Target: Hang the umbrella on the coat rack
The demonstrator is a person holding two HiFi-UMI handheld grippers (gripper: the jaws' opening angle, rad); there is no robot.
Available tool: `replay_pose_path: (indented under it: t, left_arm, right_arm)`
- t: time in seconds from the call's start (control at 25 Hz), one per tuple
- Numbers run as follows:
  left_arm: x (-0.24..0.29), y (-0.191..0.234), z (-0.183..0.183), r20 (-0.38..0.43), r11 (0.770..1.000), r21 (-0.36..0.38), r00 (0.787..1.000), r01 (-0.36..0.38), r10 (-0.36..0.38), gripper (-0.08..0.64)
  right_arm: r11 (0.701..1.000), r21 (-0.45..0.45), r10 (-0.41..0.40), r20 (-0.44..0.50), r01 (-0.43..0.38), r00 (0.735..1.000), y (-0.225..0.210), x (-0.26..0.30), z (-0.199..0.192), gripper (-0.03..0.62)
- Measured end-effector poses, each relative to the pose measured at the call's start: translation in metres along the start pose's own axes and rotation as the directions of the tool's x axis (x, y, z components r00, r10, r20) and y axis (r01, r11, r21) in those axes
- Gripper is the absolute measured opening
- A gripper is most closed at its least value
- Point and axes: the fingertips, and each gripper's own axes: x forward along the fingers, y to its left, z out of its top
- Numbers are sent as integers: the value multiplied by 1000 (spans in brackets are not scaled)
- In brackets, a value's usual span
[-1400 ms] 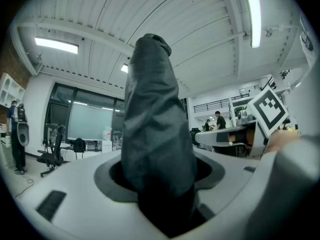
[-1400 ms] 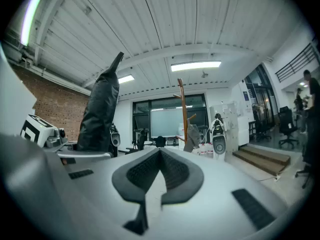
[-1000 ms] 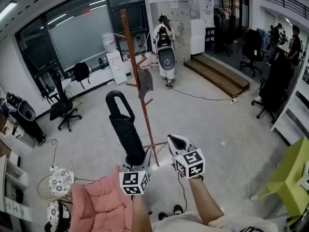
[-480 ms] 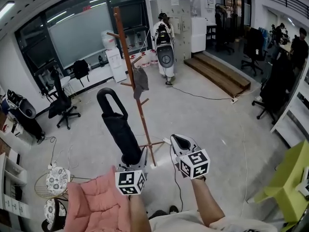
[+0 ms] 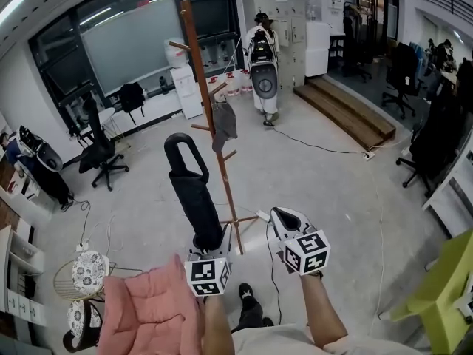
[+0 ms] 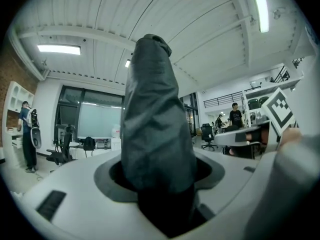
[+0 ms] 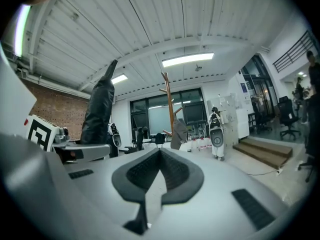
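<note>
A folded black umbrella (image 5: 195,198) stands upright, its loop handle (image 5: 182,151) on top. My left gripper (image 5: 209,247) is shut on the umbrella's lower end; in the left gripper view the umbrella (image 6: 155,129) fills the space between the jaws. Just behind it rises the brown wooden coat rack (image 5: 208,102), with a grey cloth (image 5: 224,123) hanging on one peg. My right gripper (image 5: 281,217) is held level to the right of the rack's feet, shut and holding nothing. In the right gripper view the coat rack (image 7: 169,104) shows ahead and the umbrella (image 7: 99,114) at the left.
A pink cushioned seat (image 5: 144,309) is at the lower left beside floral stools (image 5: 90,272). A person in white (image 5: 262,58) stands beyond the rack. Wooden steps (image 5: 344,117) lie at the back right, office chairs (image 5: 100,150) at the left, a cable (image 5: 318,148) on the floor.
Both grippers and the umbrella have moved a little toward the coat rack. A shoe has come into view at the bottom, between the two arms.
</note>
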Motion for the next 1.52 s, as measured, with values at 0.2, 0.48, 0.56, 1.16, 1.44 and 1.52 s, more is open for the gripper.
replay_pose_path:
  t: [0.2,0.48,0.56,1.16,1.44,1.52]
  left_arm:
    - [27,7,4,-3,1000,-8,1000,11,-11,281]
    - [78,24,14,16,999,-11,999,50,-50,279]
    - [90,28,13,16,998,-10,997,70,-70,279]
    - [178,64,22,11,990,10,990,142,-142,279]
    - [193,81,7,22,988,28,989,149,-149,279]
    - [201,83,20,25,989,30,989,146,-147,279]
  right_arm:
    - [1000,11,-6,4,6,1000,-17,22,9,3]
    - [1000,10,4,25,-4,1000,-25,75,28,3]
    - [1000,10,2,29,-3,1000,-26,91,31,5]
    - [1000,-2,-4,57,5,998,-52,186,58,3]
    - [1000,-12,18,68,-17,998,-50,222,39,3]
    - [1000,-11,23,72,-23,997,-56,228,52,3]
